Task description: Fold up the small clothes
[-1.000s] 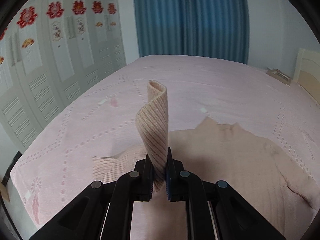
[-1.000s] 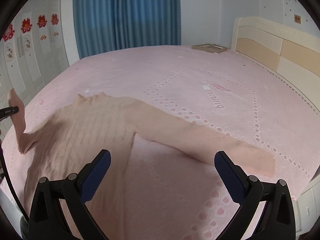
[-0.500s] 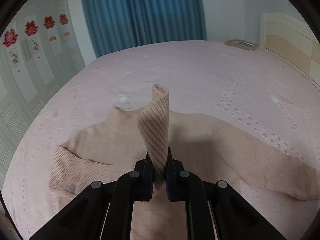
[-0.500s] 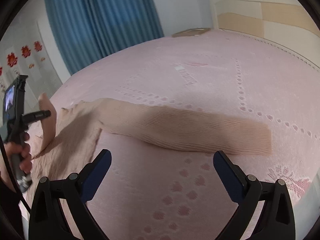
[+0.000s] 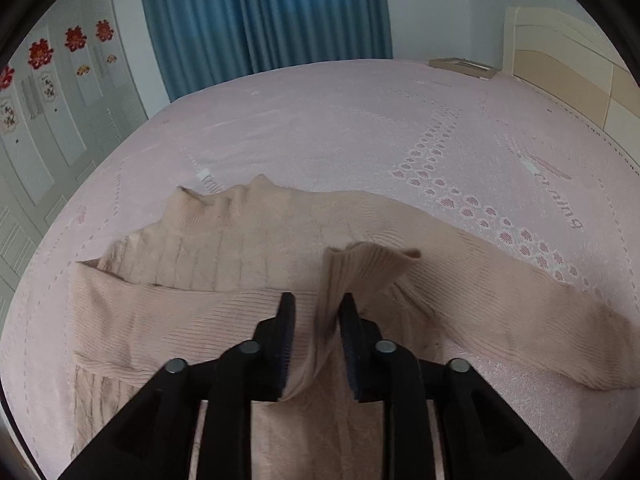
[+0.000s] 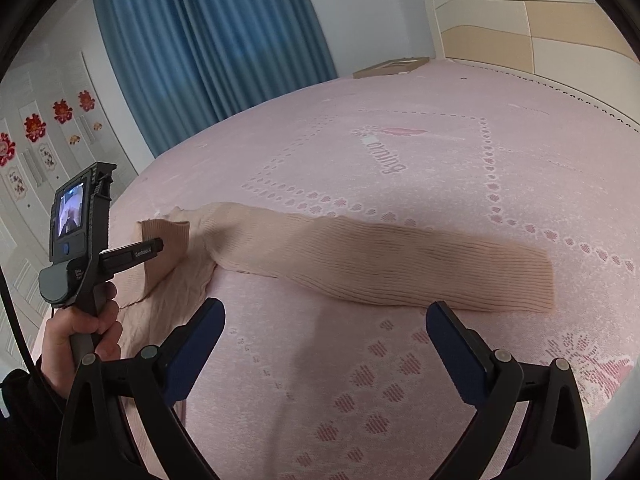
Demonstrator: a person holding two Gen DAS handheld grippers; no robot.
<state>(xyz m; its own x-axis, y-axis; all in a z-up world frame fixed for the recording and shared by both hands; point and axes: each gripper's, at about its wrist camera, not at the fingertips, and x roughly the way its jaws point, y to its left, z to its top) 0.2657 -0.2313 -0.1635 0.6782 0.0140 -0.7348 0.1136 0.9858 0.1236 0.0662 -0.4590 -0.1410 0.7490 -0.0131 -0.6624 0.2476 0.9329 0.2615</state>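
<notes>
1. Bedspread (image 6: 400, 168) first, pink and patterned, covering the whole bed, with the peach ribbed sweater (image 5: 224, 248) spread flat near its close edge, collar pointing toward the blue curtain (image 5: 264, 12).
2. Sweater body lies to the left; one sleeve is already folded in across the chest, its cuff (image 5: 372, 258) standing up in a loose curl.
3. Left tool (image 5: 316, 308) sits right over that cuff and its jaws are opening; the knit is between the pads, draping off, and the pads look clear of it, so this reads as a release.
4. Over to the far sleeve (image 6: 384, 264): it stretches straight out to the right from the shoulder, long axis running across the right wrist view, cuff end at the right.
5. Right tool (image 6: 324, 344) hangs wide and empty just short of that sleeve, cuff end slightly right of centre between the fingers.
6. Right hand is clearly the nearer one, so I'd judge the next fold is its job: reach forward, take the cuff, carry it left over the body.
</notes>
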